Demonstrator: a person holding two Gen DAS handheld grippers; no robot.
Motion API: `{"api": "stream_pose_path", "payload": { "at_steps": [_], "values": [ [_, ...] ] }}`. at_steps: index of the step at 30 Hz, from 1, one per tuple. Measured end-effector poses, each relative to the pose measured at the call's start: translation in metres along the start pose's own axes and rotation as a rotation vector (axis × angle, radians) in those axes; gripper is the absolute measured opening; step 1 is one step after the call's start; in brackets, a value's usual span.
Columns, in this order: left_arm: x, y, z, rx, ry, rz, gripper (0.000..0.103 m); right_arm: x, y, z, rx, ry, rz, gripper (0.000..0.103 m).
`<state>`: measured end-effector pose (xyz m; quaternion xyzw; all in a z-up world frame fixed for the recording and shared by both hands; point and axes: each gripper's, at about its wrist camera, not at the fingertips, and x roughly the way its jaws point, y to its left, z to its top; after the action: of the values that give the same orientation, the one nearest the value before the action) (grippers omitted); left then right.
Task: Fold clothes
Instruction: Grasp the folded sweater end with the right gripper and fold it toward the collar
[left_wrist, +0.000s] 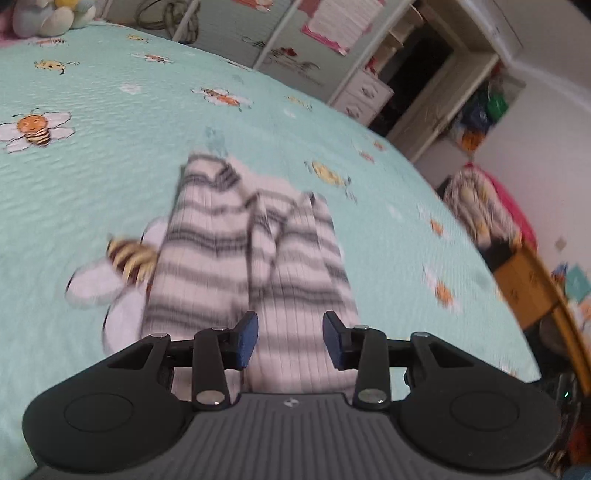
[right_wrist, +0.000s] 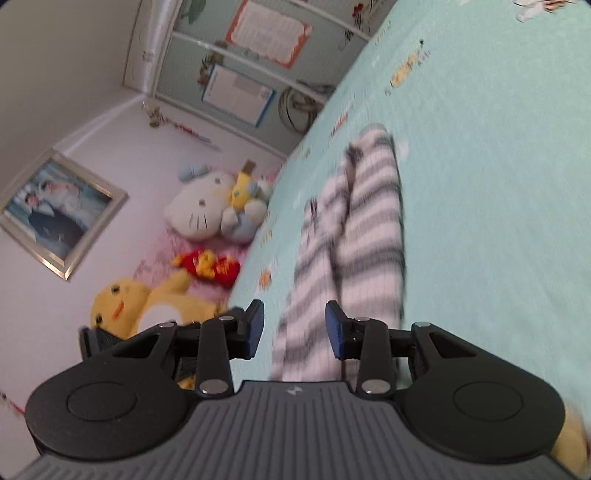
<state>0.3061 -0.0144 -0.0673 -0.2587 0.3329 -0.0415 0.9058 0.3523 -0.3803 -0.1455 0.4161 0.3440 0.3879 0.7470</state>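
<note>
A white garment with grey stripes (left_wrist: 236, 251) lies folded into a long narrow strip on the mint bedspread (left_wrist: 92, 192). In the left wrist view it runs from mid-frame down under my left gripper (left_wrist: 291, 338), whose blue pads stand apart above the cloth, with nothing pinched. The right wrist view shows the same striped garment (right_wrist: 369, 229) stretching away along the bed. My right gripper (right_wrist: 294, 332) hovers at its near end, its jaws apart and the pads (right_wrist: 256, 328) clear of the fabric. Both views are motion-blurred.
The bedspread (right_wrist: 498, 184) carries bee prints (left_wrist: 35, 129). Plush toys (right_wrist: 207, 206) and a yellow plush (right_wrist: 122, 302) lie at the head of the bed. A framed photo (right_wrist: 55, 210) hangs on the wall. Wardrobe doors (left_wrist: 295, 48) and a wooden chair (left_wrist: 532, 280) stand past the bed's edge.
</note>
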Motion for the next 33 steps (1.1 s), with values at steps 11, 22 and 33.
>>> {"api": "stream_pose_path", "payload": {
  "at_steps": [11, 22, 33],
  "values": [
    [0.092, 0.029, 0.071, -0.083, -0.032, -0.026, 0.036, 0.132, -0.026, 0.111, 0.014, -0.114, -0.028, 0.037],
    [0.161, -0.050, 0.082, 0.273, -0.050, 0.078, 0.043, 0.156, -0.090, 0.131, 0.072, -0.221, 0.020, 0.033],
    [0.204, -0.021, 0.086, 0.188, -0.025, 0.192, 0.032, 0.156, -0.084, 0.137, -0.091, -0.273, -0.096, 0.052]
  ]
}}
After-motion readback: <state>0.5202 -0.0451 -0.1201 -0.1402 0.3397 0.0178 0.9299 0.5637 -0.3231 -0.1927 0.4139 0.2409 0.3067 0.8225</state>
